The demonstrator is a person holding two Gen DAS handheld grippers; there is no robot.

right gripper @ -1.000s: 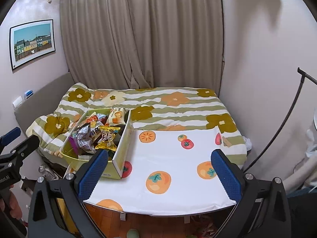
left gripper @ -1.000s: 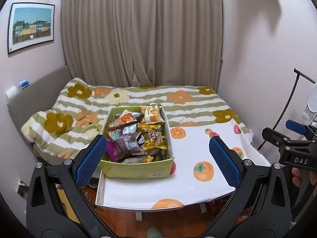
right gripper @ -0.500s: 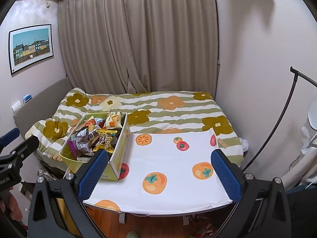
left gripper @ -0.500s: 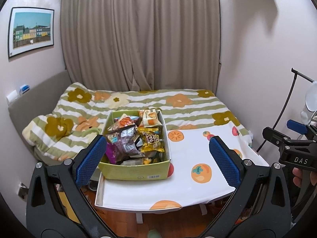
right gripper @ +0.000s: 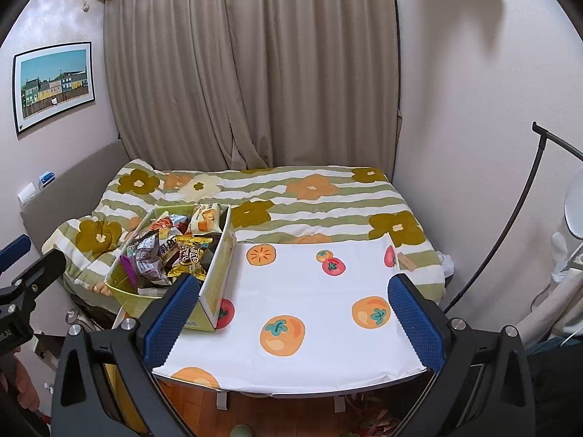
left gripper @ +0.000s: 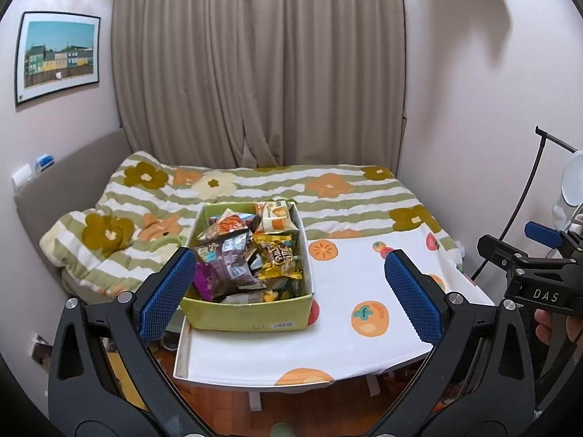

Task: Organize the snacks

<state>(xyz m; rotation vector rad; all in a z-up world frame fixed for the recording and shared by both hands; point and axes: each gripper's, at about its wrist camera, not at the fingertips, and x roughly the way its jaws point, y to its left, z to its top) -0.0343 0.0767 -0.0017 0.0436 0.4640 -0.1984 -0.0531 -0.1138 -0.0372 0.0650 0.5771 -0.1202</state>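
Box (left gripper: 251, 318) of snacks (left gripper: 240, 255): stood at the tabletop's (left gripper: 342, 342) 9 o'clock edge, bed (left gripper: 328, 196) at 12. Left tongs (left gripper: 291, 302) and right tongs (right gripper: 295, 313): both spread wide, released, holding nothing, well short of the box.

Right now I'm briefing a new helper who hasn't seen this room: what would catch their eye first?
The green box heaped with snack packets at the table's left end. Then the white fruit-print tablecloth, bare beside it, with the flowered striped bedspread behind. Both the left gripper and the right gripper hang open, holding nothing.
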